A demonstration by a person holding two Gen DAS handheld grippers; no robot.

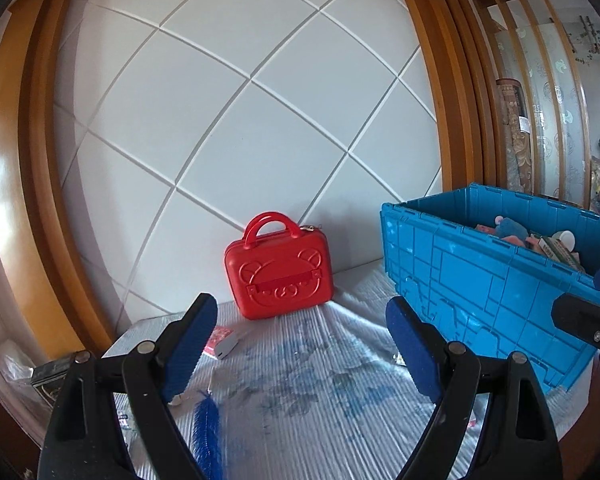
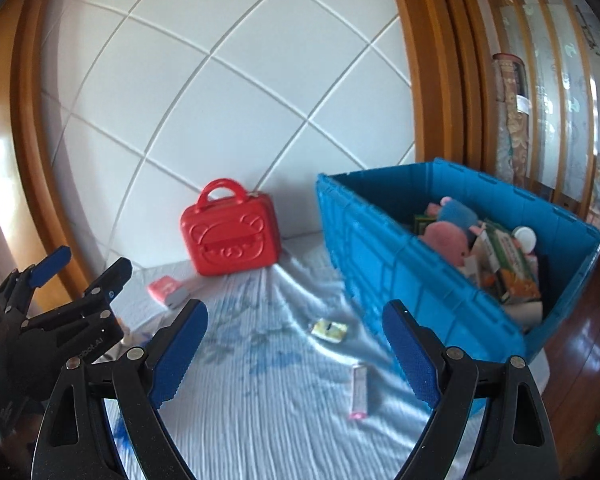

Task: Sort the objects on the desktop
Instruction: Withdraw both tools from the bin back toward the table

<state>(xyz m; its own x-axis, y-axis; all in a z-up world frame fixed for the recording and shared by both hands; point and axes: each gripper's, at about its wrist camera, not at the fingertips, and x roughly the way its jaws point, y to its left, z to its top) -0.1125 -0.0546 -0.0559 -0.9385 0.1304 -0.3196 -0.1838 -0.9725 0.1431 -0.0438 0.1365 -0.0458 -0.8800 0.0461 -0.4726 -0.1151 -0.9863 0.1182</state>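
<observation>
With the left gripper (image 1: pixel 302 354) and right gripper (image 2: pixel 296 354) both spread wide and empty, the small flat packet (image 2: pixel 329 330) on the cloth (image 2: pixel 268 408) looks light and thin, best pinched across its edges.

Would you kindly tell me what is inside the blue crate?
Inside the blue crate lie a pink plush toy, a blue plush, printed cartons and a white round cap. Whatever lies beneath them is covered.

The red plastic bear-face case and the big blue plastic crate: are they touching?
Apart. The right wrist view shows pale cloth between the red plastic bear-face case and the big blue plastic crate.
</observation>
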